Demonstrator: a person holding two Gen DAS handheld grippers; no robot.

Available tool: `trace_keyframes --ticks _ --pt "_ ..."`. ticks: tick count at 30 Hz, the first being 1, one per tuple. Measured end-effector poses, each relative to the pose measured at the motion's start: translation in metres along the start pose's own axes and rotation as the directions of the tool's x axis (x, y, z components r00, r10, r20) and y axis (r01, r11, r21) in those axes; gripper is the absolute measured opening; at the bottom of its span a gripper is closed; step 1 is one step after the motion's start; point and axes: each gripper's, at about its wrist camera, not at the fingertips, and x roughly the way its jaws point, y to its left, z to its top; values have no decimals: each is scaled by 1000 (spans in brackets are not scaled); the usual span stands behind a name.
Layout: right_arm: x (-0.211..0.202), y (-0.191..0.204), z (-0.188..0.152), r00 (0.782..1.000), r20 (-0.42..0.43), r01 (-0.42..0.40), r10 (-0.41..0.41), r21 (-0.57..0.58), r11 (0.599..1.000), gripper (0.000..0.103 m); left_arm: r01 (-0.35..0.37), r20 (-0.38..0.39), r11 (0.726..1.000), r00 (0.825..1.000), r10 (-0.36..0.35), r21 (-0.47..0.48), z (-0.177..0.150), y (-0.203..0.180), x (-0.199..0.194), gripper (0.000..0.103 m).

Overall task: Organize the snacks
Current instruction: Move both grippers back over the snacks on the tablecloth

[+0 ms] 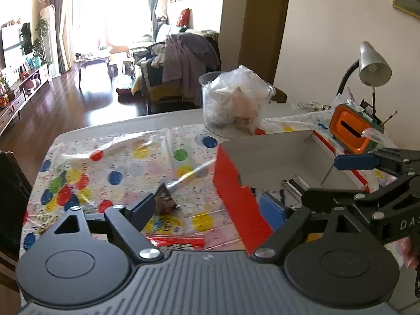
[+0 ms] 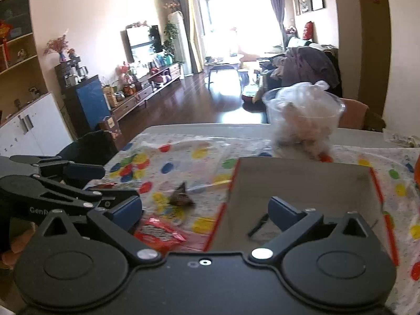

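A red cardboard box with a grey inside (image 1: 275, 155) (image 2: 302, 183) stands open on the dotted tablecloth. A small dark triangular snack packet (image 1: 165, 200) (image 2: 181, 197) lies on the cloth left of the box. A red snack packet (image 1: 176, 241) (image 2: 160, 233) lies flat near the front edge. My left gripper (image 1: 210, 210) is open, its fingers either side of the box's red front wall and close to the triangular packet. My right gripper (image 2: 204, 210) is open, its right finger over the box's inside. Each gripper also shows in the other's view (image 1: 367, 173) (image 2: 78, 183), jaws apart.
A clear tub stuffed with plastic bags (image 1: 236, 99) (image 2: 304, 120) stands behind the box. An orange and green device (image 1: 351, 128) and a desk lamp (image 1: 372, 65) stand at the right. A dark chair (image 2: 89, 144) is at the table's left edge. The table's far edge (image 1: 131, 123) borders the living room.
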Motion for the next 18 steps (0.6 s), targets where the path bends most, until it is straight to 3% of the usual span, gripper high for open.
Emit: trace_keyframes --ticks 7,18 --pt "15 42 -10 1000 -11 -28 28 -34 999 103 -43 26 999 999 43 -26 -21 43 -22 87" --pt "53 81 -39 996 -89 -13 8 -62 998 103 -141 -79 984 988 133 -107 -63 127 -25 87"
